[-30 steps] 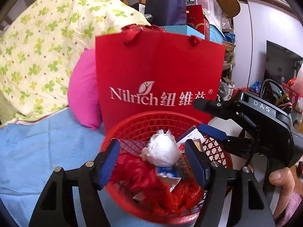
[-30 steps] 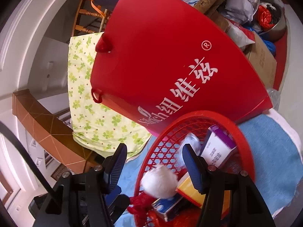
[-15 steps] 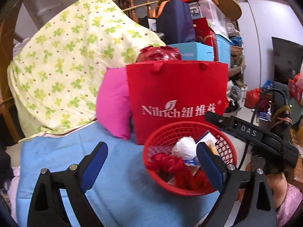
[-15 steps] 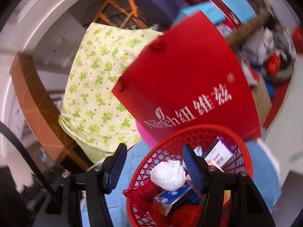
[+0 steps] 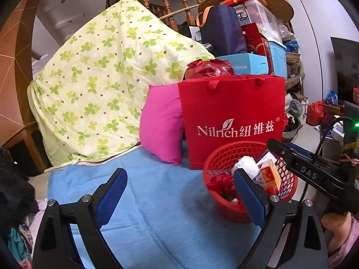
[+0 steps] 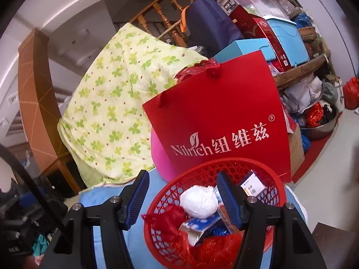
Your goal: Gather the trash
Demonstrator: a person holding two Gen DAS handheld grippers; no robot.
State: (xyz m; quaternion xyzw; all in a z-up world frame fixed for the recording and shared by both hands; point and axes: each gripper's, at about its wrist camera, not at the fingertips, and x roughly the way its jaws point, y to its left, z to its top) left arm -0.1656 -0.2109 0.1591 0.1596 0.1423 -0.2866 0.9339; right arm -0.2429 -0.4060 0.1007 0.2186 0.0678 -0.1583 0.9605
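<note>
Blue-padded left tool [image 5: 179, 192] wide, empty; right tool [image 6: 182, 196] half open, empty, above red basket [image 6: 202, 168].

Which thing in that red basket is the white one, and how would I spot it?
Find the big red paper bag; the red basket sits right in front. Inside lies a crumpled white paper ball, the only round, plain white thing among boxes and red plastic.

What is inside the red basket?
The basket holds a white wad, small boxes and crumpled red plastic. Whatever lies underneath is covered.
</note>
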